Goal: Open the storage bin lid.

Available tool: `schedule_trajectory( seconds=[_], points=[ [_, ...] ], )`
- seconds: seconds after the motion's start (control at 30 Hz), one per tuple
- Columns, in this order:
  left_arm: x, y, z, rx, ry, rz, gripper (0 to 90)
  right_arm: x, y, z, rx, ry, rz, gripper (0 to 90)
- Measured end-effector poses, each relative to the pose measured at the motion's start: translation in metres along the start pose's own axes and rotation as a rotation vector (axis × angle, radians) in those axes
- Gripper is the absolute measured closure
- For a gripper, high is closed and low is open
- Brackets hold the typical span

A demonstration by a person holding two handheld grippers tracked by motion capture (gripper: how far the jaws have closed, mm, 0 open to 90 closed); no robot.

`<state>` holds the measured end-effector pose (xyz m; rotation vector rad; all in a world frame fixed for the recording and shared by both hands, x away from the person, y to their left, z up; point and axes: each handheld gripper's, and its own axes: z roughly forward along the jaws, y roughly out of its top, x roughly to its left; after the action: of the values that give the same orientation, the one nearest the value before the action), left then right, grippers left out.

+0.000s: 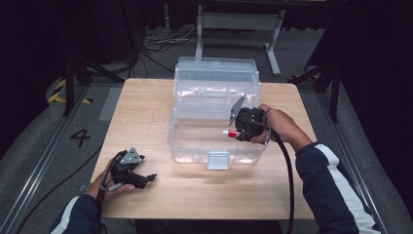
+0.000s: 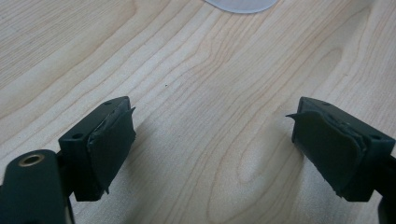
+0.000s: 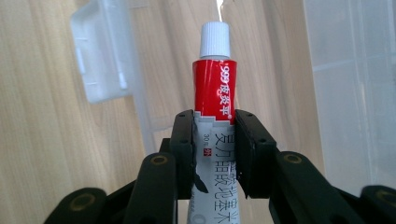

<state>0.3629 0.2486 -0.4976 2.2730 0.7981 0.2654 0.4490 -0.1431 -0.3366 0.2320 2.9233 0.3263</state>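
Observation:
A clear plastic storage box [image 1: 195,141] stands open in the middle of the wooden table, its lid [image 1: 216,73] tipped up behind it. My right gripper [image 1: 242,132] hangs over the box's right side, shut on a red-and-white ointment tube [image 1: 231,133] with a white cap that points left. In the right gripper view the tube [image 3: 215,88] sticks up between the two pads, cap [image 3: 215,39] toward the box wall. My left gripper [image 1: 147,178] rests near the table's front left corner with its jaws wide apart. Its pads [image 2: 109,144] hold nothing, just bare wood between them.
The box's front latch [image 1: 217,159] faces the person. Wood tabletop [image 1: 146,112] lies to the left of the box and in front of it. A cable [image 1: 288,175] trails from the right gripper over the table's front right. Beyond the table are a metal stand and floor cables.

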Motion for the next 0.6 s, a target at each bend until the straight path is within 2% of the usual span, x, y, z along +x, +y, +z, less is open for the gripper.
schedule_trajectory(
  seconds=[0.13, 0.37, 0.43, 0.6],
  points=[
    [0.0, 0.0, 0.0, 0.0, -0.001, -0.001, 13.3, -0.006, 0.0, 0.006, 0.002, 0.008, 0.018, 71.1],
    [0.0, 0.0, 0.0, 0.0, -0.001, 0.0, 13.3, -0.014, 0.003, 0.018, 0.009, 0.02, 0.014, 71.1],
    [0.0, 0.0, 0.0, 0.0, 0.0, 0.0, 13.3, -0.017, 0.005, 0.024, 0.009, 0.028, 0.0, 71.1],
    [0.0, 0.0, 0.0, 0.0, -0.001, -0.001, 13.3, -0.022, 0.005, 0.033, 0.014, 0.03, 0.007, 71.1]
  ],
)
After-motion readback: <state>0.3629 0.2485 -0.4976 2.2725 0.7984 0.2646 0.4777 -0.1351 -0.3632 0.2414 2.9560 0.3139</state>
